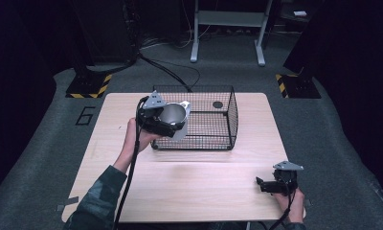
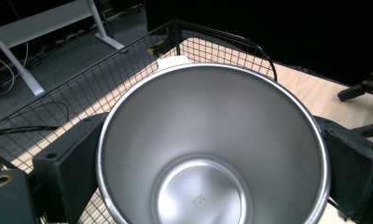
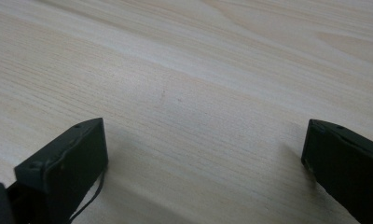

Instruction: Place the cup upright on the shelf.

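**Cup over the basket's near-left corner**

Left gripper (image 1: 166, 125) clamped the steel cup (image 2: 212, 154) across its sides, tilted, above the wire basket (image 1: 213, 139) rim. I judged it best to clear the rim, lower inside, then release. Right gripper (image 1: 271, 186) sat wide open, empty, low over the table (image 3: 184, 70).

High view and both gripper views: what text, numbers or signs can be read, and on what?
"6": large dark numeral on the grey floor left of the table.
Tiny stamped mark on the inside bottom of the steel cup, held by the left tongs: too small to read.
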The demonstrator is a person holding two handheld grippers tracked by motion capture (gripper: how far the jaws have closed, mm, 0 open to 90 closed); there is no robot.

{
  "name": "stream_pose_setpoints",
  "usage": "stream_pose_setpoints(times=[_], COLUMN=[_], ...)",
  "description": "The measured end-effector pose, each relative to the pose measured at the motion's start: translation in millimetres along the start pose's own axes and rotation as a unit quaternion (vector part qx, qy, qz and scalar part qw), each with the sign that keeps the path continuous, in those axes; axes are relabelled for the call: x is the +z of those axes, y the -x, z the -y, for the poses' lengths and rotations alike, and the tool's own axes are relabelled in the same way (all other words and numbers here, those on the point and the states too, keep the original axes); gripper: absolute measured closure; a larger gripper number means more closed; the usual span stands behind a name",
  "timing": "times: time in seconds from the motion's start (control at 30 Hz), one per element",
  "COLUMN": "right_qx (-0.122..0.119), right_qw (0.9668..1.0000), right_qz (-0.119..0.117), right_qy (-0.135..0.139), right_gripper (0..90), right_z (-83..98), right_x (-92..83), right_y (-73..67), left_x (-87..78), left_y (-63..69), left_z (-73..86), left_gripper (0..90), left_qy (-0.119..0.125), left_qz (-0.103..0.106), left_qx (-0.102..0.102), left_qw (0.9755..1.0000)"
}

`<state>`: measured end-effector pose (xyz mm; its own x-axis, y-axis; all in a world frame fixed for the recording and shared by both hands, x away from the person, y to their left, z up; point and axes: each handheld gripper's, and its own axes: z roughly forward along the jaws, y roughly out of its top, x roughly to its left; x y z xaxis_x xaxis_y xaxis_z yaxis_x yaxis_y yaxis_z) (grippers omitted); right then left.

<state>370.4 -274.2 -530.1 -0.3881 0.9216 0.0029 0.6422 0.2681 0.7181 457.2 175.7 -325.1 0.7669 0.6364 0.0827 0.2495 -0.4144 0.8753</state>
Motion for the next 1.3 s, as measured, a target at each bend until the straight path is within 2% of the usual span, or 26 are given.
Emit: stream_pose_setpoints(times=[0.3, 0.53, 0.97, 1.07, 1.3], right_qx=[0.000, 0.000, 0.004, 0.001, 0.000], right_qw=[1.0000, 1.0000, 1.0000, 1.0000, 1.0000], right_qz=[0.000, 0.000, 0.002, 0.001, 0.001], right_qy=[0.000, 0.000, 0.002, 0.001, 0.000], right_gripper=[0.0, 0.0, 0.0, 0.0, 0.0], right_z=[0.0, 0.0, -0.1, 0.0, 0.0], right_x=[0.0, 0.0, 0.2, 0.0, -0.1], right_y=[0.0, -0.1, -0.7, -0.3, -0.3], left_x=[19.3, 38.1, 71.2, 81.1, 98.4], left_y=[-7.0, -14.5, -28.1, -30.9, -34.1], left_z=[-9.6, -14.0, -11.8, -12.0, -9.0], left_gripper=[6.1, 6.1, 6.1, 6.1, 6.1], left_qy=[-0.009, -0.016, -0.034, -0.043, -0.059], left_qz=[-0.003, -0.009, -0.017, -0.020, -0.016], left_qx=[0.005, -0.004, -0.021, -0.016, -0.019], left_qw=[0.9999, 0.9998, 0.9991, 0.9987, 0.9979])
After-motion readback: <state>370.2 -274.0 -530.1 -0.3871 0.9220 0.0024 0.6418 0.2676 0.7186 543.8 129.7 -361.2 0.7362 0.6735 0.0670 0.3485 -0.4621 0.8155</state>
